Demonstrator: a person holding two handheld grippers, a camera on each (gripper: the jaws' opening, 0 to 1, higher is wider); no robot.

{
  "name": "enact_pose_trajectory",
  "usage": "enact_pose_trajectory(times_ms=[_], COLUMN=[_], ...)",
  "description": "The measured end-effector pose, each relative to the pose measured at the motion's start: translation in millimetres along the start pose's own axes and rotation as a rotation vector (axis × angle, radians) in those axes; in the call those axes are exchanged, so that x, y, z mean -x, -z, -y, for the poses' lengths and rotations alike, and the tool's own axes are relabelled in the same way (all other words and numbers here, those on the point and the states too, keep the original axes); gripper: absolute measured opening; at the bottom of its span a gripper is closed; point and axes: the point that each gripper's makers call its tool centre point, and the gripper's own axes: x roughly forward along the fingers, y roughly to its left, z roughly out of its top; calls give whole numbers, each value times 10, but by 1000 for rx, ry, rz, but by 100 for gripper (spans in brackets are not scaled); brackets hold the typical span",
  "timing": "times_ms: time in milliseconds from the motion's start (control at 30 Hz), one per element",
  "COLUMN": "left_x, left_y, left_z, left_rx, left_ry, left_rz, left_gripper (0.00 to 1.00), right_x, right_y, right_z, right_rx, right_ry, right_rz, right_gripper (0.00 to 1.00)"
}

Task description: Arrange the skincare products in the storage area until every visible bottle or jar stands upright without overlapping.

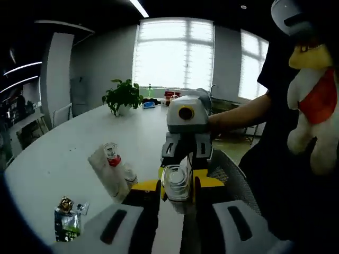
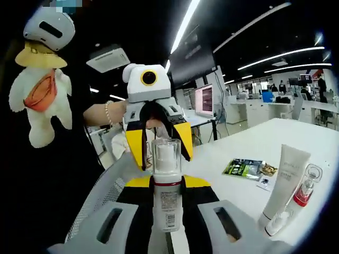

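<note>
Clear-capped pump bottle (image 2: pixel 167 185) is pinched upright in the right gripper (image 2: pixel 165 211), jaws closed on its white body. Left gripper (image 2: pixel 159 140) hangs right at 12 o'clock, jaws spread wide, nothing in them. White tube (image 2: pixel 286 182) and red-collared bottle (image 2: pixel 304 190) sit on the white table (image 2: pixel 265 143) at 3 o'clock, sachets (image 2: pixel 246 168) behind.

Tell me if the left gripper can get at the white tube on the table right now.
Probably not: the left gripper looks occupied around the clear-capped bottle, which the right gripper also meets. The white tube lies unobstructed nearby.
</note>
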Motion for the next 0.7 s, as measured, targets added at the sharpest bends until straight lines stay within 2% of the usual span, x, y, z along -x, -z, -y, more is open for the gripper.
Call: enact_pose_trajectory(times_ms=[233, 400, 700], left_x=[-28, -55, -157], left_y=[2, -18, 10], left_z=[5, -41, -108], left_rx=[-28, -57, -110], left_ry=[-28, -32, -18], left_rz=[-11, -21, -30], left_gripper=[23, 22, 22], right_x=[14, 37, 75], right_y=[33, 19, 69], right_z=[14, 96, 195], right_rx=[21, 5, -34], right_ry=[9, 59, 144], right_rz=[-21, -9, -29], right_gripper=[20, 21, 23])
